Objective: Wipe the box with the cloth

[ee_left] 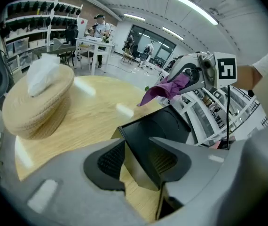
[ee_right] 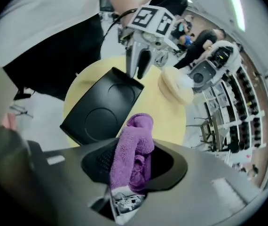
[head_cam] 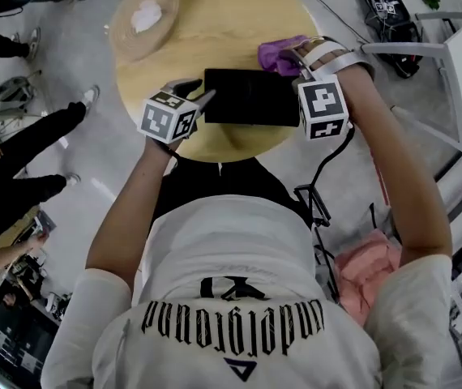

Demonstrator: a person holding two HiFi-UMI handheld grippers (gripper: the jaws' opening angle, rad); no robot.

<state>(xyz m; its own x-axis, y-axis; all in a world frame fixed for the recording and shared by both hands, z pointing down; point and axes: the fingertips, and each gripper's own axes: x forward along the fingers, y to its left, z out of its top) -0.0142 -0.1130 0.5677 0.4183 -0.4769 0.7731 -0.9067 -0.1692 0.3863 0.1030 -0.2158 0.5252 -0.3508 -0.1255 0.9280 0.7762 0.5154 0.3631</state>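
Observation:
A flat black box [head_cam: 251, 97] lies on the round wooden table [head_cam: 215, 23], near its front edge. My left gripper [head_cam: 201, 94] is at the box's left corner. In the left gripper view that corner [ee_left: 162, 126] sits between the jaws of my left gripper [ee_left: 136, 161], and the pads press on it. My right gripper [head_cam: 297, 55] hovers at the box's far right corner, shut on a purple cloth [head_cam: 280, 55]. In the right gripper view the cloth [ee_right: 134, 149] hangs bunched between the jaws of my right gripper [ee_right: 134, 166], above the box [ee_right: 101, 109].
A woven basket [head_cam: 143, 19] with something white in it stands at the table's far left. A white frame [head_cam: 458, 63] and dark shoes [head_cam: 385, 10] are to the right. A pink item [head_cam: 365, 266] lies on the floor. People stand at the left.

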